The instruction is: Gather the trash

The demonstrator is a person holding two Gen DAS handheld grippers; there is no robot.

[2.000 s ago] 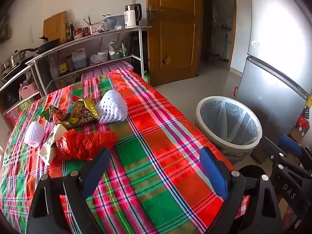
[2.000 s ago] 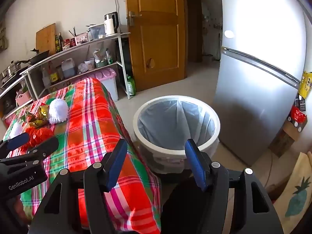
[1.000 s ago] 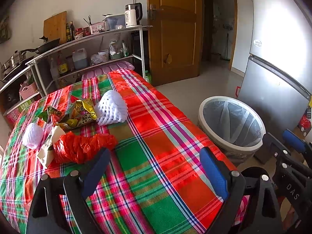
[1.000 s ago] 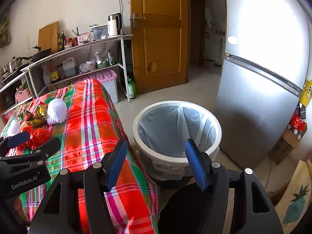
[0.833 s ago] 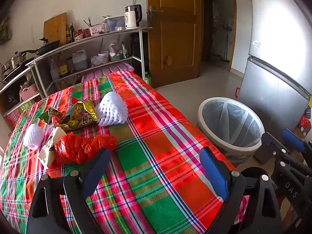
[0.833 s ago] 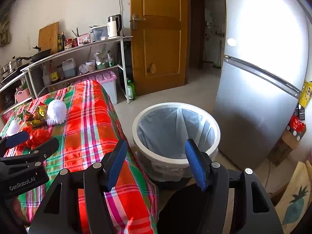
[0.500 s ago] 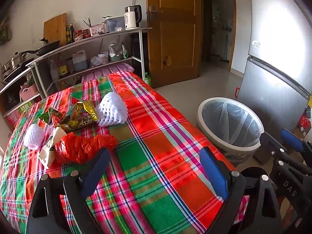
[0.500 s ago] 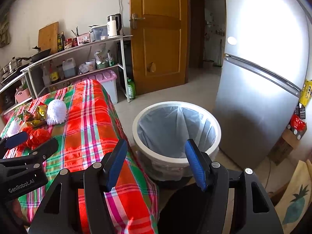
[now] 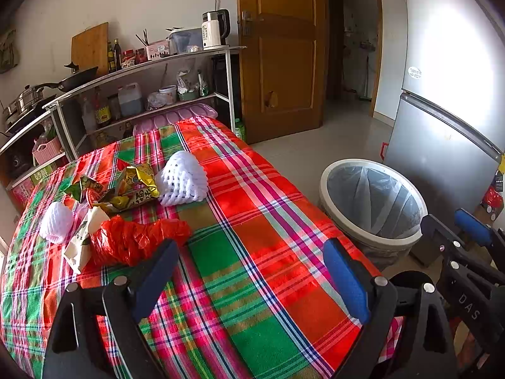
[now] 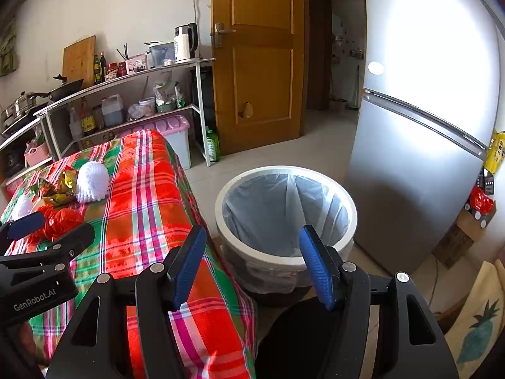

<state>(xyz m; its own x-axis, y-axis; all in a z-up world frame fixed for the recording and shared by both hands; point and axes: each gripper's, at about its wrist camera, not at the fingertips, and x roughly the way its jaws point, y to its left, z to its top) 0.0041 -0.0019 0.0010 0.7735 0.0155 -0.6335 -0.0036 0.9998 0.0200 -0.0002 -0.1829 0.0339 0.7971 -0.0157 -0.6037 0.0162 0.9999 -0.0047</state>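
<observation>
Left wrist view gives me a plaid cloth-covered surface with the trash at its far left: a crumpled red plastic bag, two white foam nets, shiny snack wrappers and a folded paper scrap. Beside the surface on the floor stands a round white-rimmed bin lined with thin grey plastic, a steel fridge behind it. My left gripper hangs spread and empty over the cloth near the red bag, and my right gripper is spread and empty before the bin.
</observation>
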